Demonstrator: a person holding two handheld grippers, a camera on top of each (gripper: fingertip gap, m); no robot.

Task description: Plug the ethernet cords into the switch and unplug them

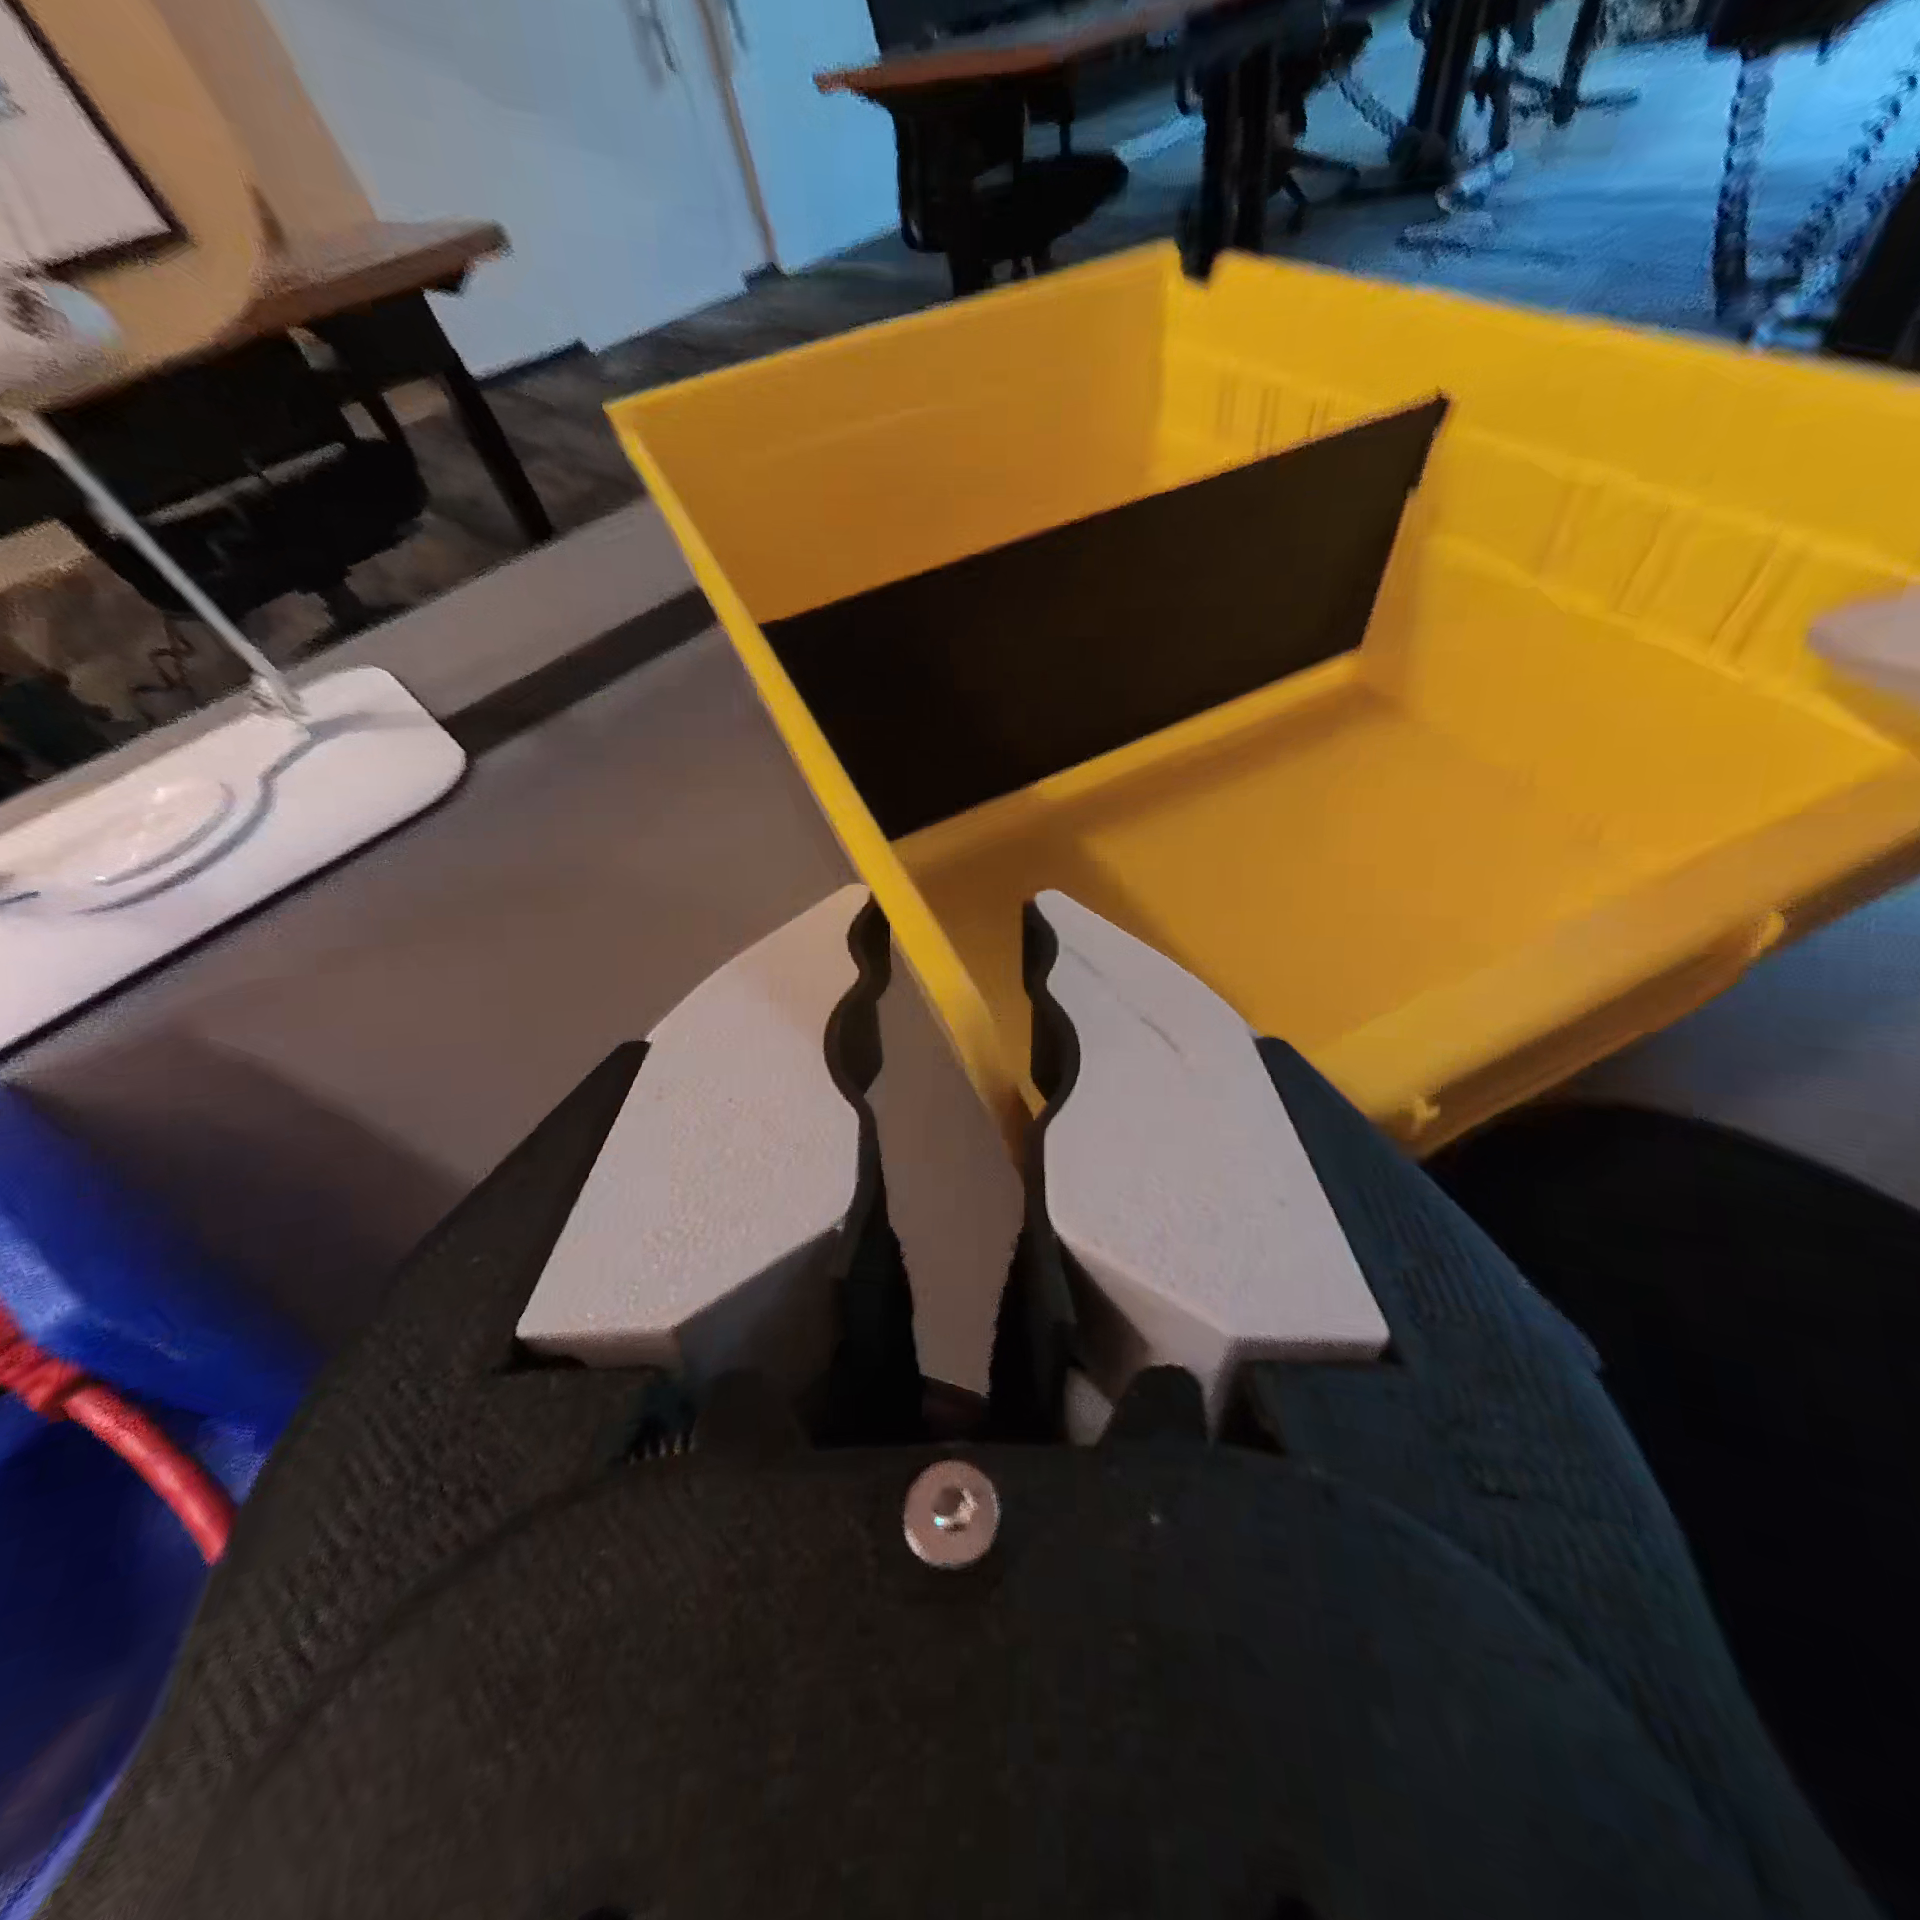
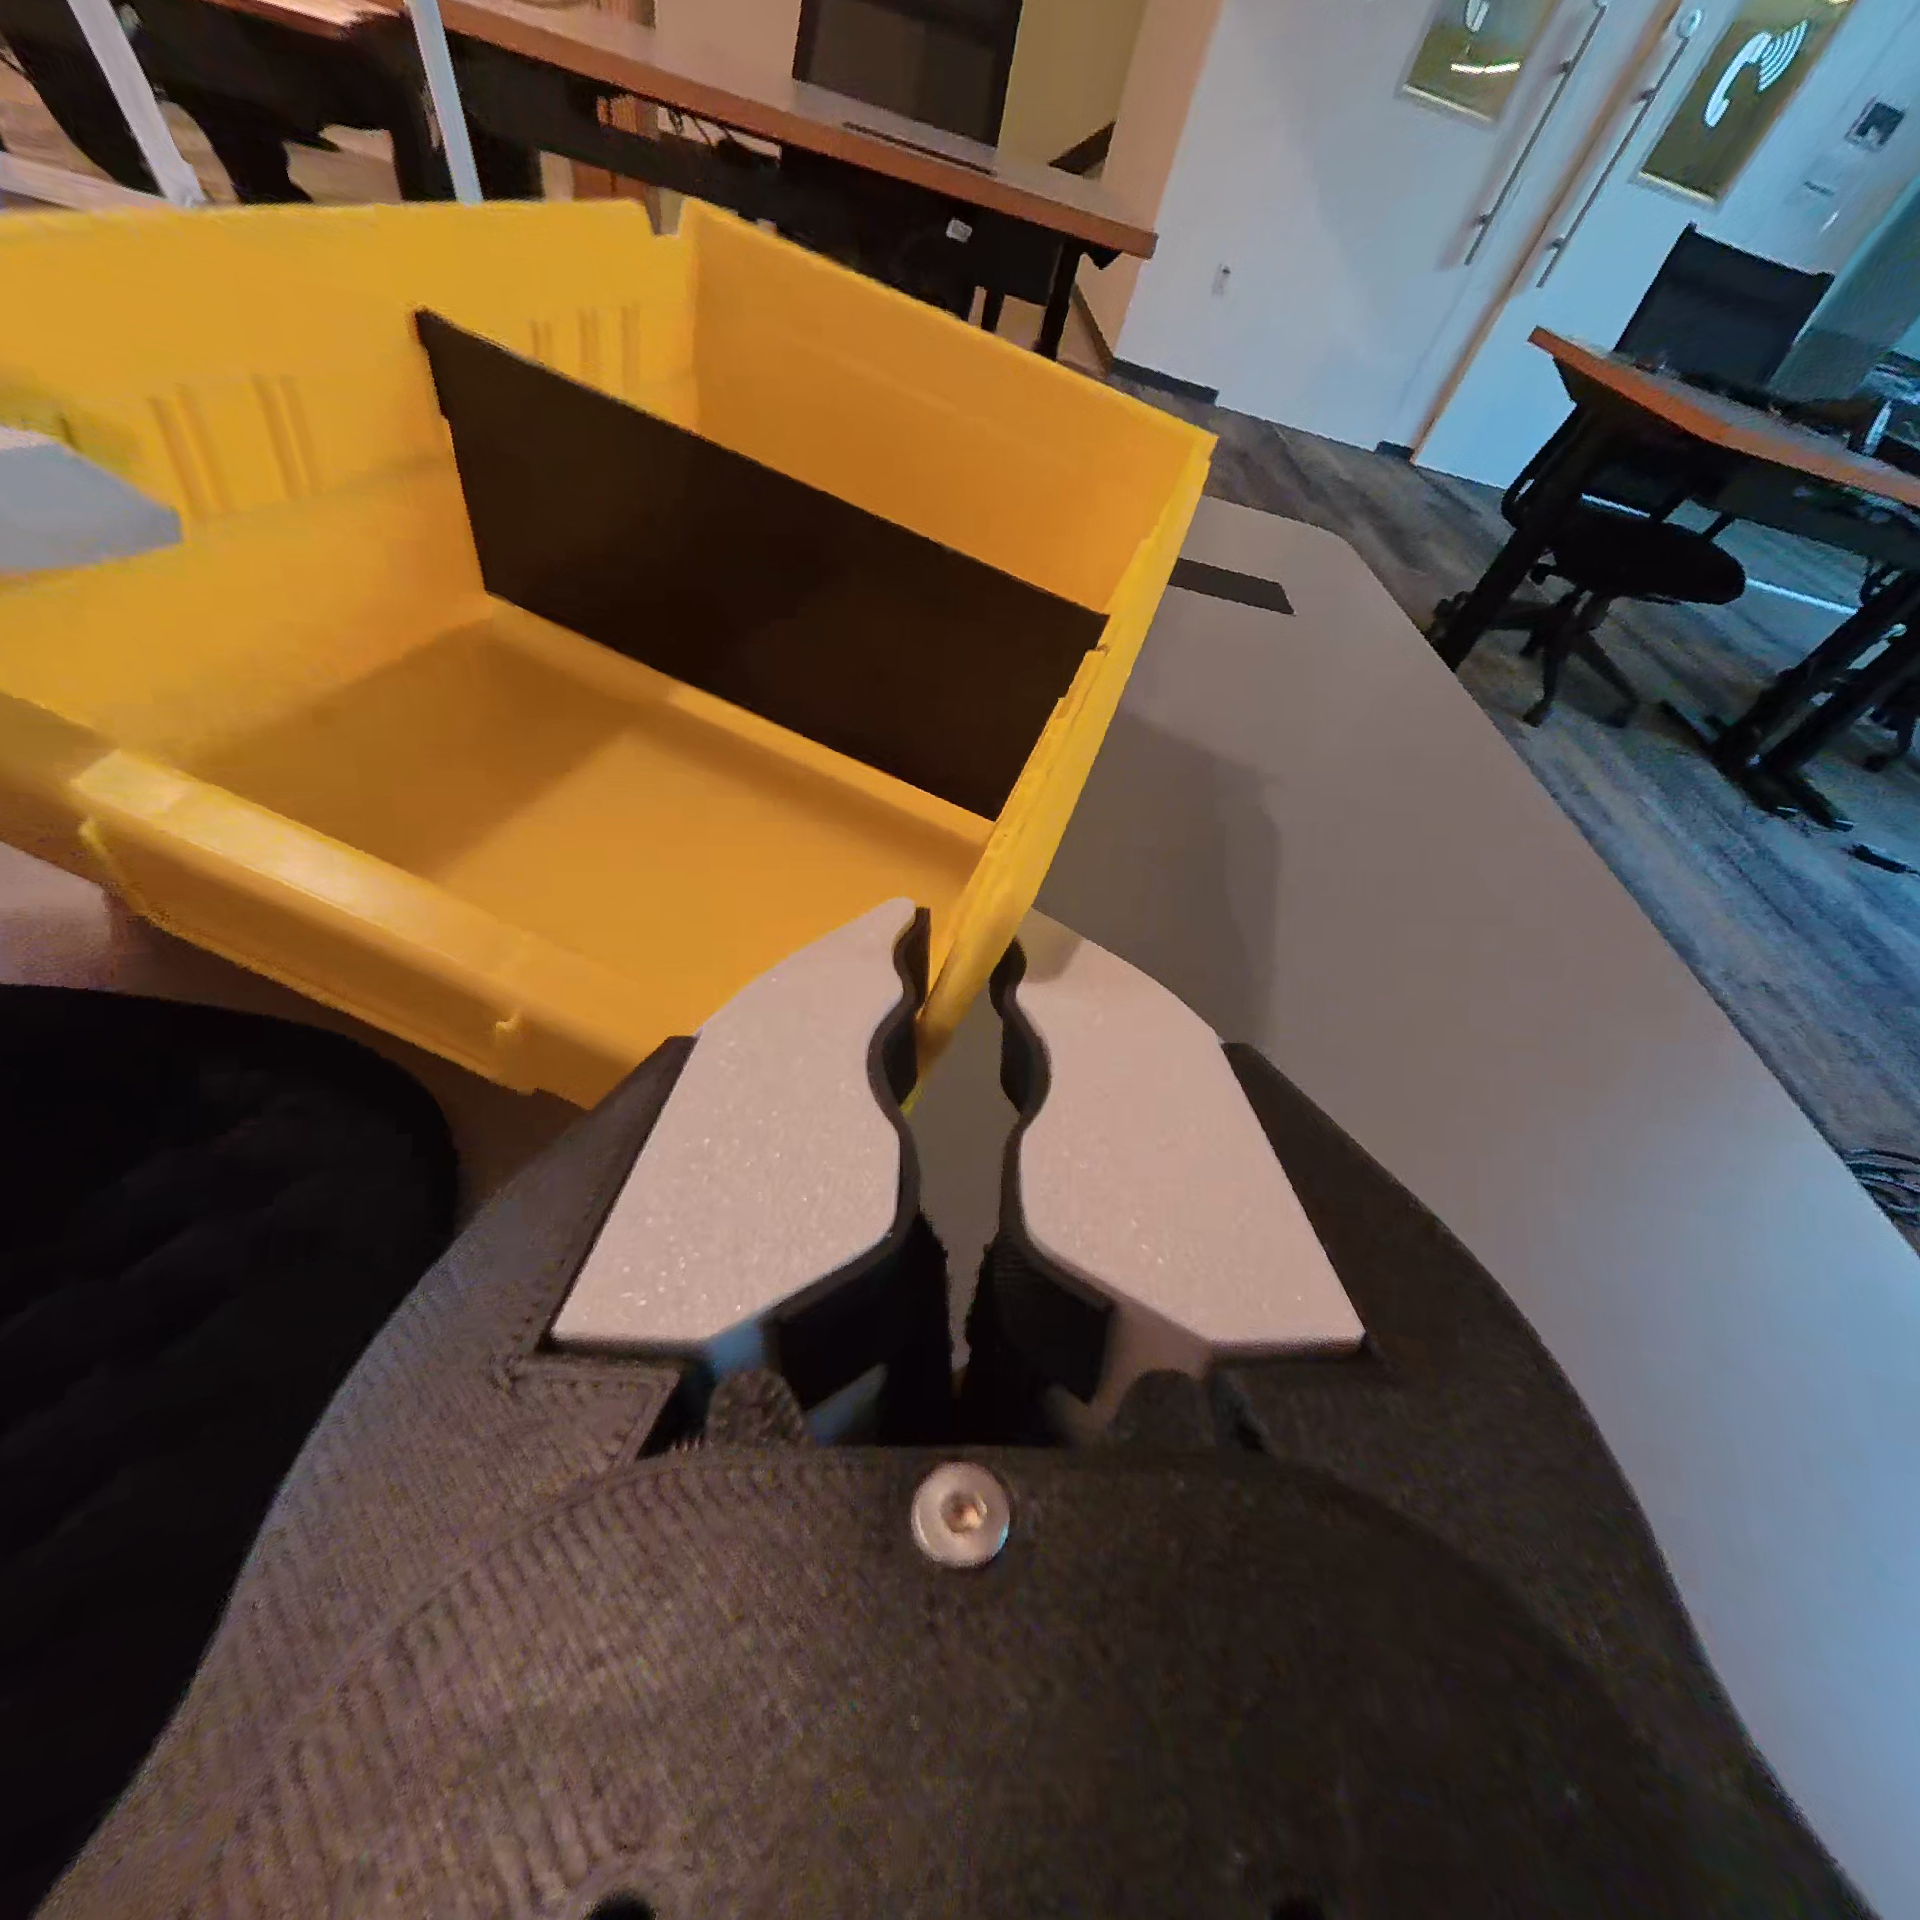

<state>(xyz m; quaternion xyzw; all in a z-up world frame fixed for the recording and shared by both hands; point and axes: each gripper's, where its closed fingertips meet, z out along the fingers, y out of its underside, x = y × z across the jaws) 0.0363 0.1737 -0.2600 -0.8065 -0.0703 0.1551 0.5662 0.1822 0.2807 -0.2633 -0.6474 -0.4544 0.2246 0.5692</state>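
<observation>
In the left wrist view, the left gripper (image 1: 956,997) clamps the near end of a yellow bin's (image 1: 1455,894) left side wall, one grey finger (image 1: 727,1122) outside it, the other inside. A black divider (image 1: 1091,623) crosses the bin. On the grey table (image 1: 582,883) to the left lie a white stand base (image 1: 239,769) and, at the frame's edge, a blue bin (image 1: 94,1351) with a red cord (image 1: 125,1444).

In the right wrist view, the right gripper (image 2: 961,987) pinches the same bin's (image 2: 520,810) right side wall at its near end. The other gripper's grey tip (image 2: 73,509) shows at far left. No switch appears in either view.
</observation>
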